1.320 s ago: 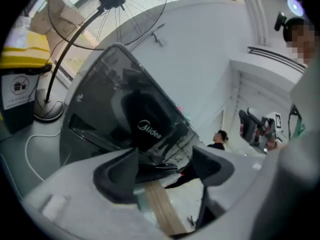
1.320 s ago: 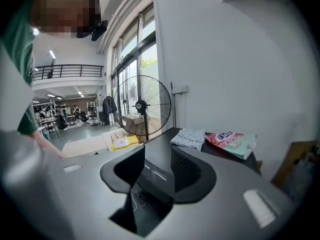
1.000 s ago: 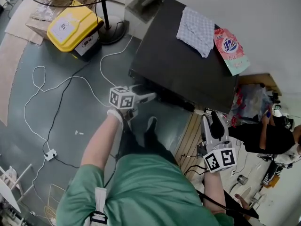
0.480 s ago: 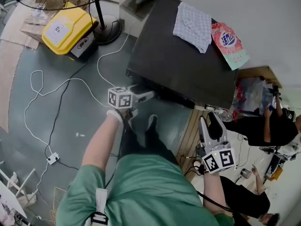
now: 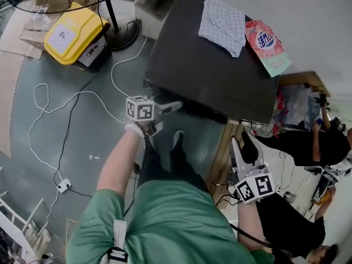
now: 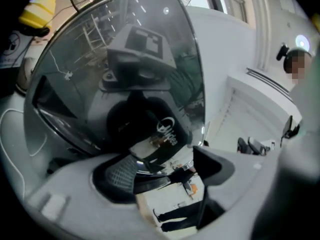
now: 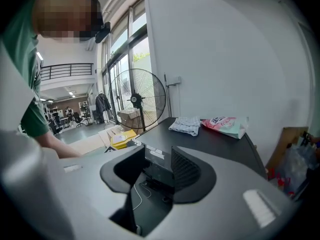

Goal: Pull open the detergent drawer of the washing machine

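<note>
Detergent drawer: no view gives me its outline. I judge it sits high on the front of the washing machine (image 5: 209,76), under the front edge (image 5: 209,113) of the dark top, probably toward the left end where the left gripper (image 5: 171,106) is. Handling, as judgement only: a light moulded plastic tray on short runners, stiff and smooth-faced, so pads would slip on the flat front. The hold belongs in the finger recess, with one jaw hooked behind the lip. Pull straight out and level, as a skewed pull could bind it or strain the plastic. The machine should be heavy enough not to follow. The left gripper's jaws are spread with nothing between them. They point at the door glass (image 6: 115,74) from close by; I cannot tell whether they touch it. The right gripper (image 5: 243,147) hangs apart from the machine off its right front, jaws likewise spread and empty. The head view gives the layout from above, with a checked cloth (image 5: 223,18) and a detergent bag (image 5: 267,48) on the top, but it hides the whole front face. Only the left gripper view shows the front, and there only the domed glass, the gripper's reflection and a brand mark. Only the right gripper view shows a near corner of the machine side-on, framed between its jaws, with pale stickers on the edge.
</note>
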A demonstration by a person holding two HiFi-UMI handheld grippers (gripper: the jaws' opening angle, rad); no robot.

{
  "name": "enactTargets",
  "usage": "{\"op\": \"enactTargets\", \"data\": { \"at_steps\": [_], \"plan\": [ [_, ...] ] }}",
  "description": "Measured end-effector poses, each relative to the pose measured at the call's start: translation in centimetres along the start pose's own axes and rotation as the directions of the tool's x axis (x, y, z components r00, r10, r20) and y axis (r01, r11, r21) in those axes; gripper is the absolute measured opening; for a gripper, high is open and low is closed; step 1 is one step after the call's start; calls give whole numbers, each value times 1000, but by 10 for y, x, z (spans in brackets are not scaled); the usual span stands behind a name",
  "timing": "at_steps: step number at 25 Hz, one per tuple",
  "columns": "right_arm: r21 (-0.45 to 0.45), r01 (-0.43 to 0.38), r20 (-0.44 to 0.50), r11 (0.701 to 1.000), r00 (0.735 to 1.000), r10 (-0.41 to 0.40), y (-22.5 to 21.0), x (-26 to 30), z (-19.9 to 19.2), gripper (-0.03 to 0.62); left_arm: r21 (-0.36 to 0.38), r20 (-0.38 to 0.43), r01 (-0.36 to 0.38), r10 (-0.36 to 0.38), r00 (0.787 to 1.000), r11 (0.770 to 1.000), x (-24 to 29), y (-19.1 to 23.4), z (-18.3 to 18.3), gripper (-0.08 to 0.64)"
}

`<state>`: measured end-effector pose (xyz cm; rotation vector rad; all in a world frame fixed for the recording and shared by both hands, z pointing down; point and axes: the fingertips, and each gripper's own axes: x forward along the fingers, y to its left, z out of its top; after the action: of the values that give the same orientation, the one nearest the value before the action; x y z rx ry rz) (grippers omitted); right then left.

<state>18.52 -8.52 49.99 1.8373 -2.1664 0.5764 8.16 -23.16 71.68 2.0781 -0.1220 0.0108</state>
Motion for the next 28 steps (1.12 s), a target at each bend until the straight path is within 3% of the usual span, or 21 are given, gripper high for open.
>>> {"op": "enactTargets", "data": {
  "at_steps": [8,14,20,28],
  "plan": [
    [8,-53,-21,999,998,53,7,4,-13,164,-95,107,41,-31,994,995,-1,3,5,341],
    [12,-83,-39,996,996,83,8,-2,-26,164,-97,165,17,-1,986,995,-2,4,3,334],
    [-2,-108,-65,994,992,107,9,-13,-33,164,-101,259,27,0,966,995,-8,-7,2,327],
    [5,-124,-51,992,991,125,0,-10,-28,164,-98,239,42,-17,971,994,-40,-35,-45,318]
  ]
}}
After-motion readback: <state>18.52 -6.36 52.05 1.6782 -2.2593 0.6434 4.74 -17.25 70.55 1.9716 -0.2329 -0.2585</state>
